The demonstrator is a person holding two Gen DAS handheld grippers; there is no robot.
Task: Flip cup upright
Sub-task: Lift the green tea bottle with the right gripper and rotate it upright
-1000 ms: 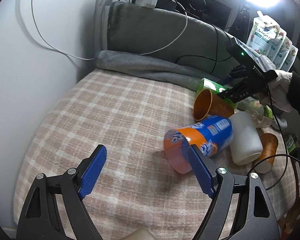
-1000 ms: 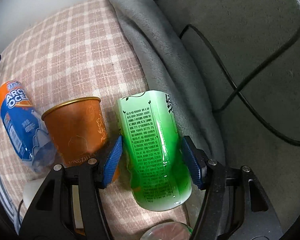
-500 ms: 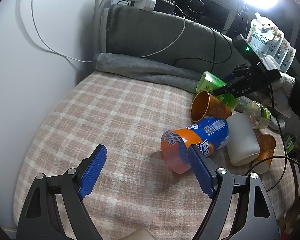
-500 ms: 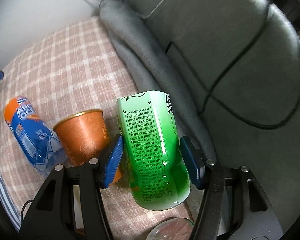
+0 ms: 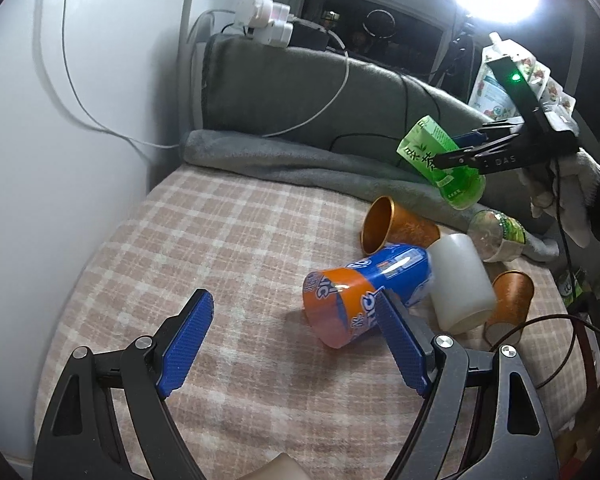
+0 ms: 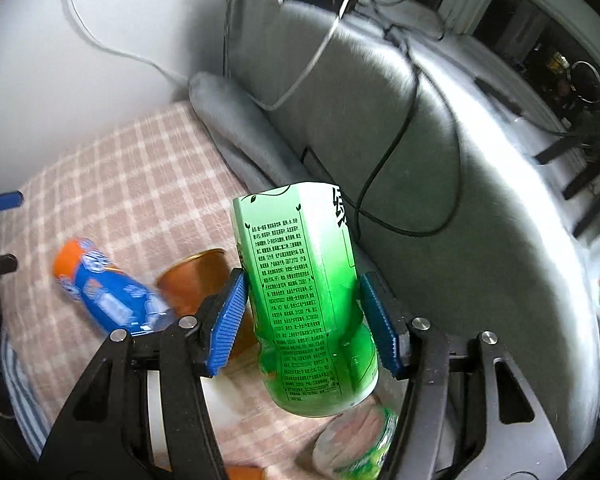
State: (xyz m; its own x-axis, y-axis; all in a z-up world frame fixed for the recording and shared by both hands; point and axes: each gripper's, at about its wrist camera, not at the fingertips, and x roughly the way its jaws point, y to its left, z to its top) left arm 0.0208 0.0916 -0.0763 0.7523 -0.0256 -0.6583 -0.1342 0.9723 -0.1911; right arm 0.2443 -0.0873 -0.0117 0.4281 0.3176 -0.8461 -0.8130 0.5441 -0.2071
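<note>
Your right claw (image 6: pixel 304 314) is clamped on the green cup (image 6: pixel 306 300), blue pads pressed to both sides. The cup is in the air, clear of the plaid blanket (image 5: pixel 220 240), tilted in the left wrist view (image 5: pixel 440 160), above the grey throw (image 5: pixel 300 164) at the back. Your left claw (image 5: pixel 290 340) is spread wide, holds nothing, and hovers low over the blanket. Its right pad overlaps the mouth end of the orange-blue cup (image 5: pixel 364 292), which lies on its side; contact can't be told. Behind that, a copper cup (image 5: pixel 396 226) lies on its side, mouth toward the left claw. A white cup (image 5: pixel 460 284) lies just beside the orange-blue one, with a second copper cup (image 5: pixel 510 300) at its far side. A clear bottle (image 5: pixel 496 232) lies near the throw.
</note>
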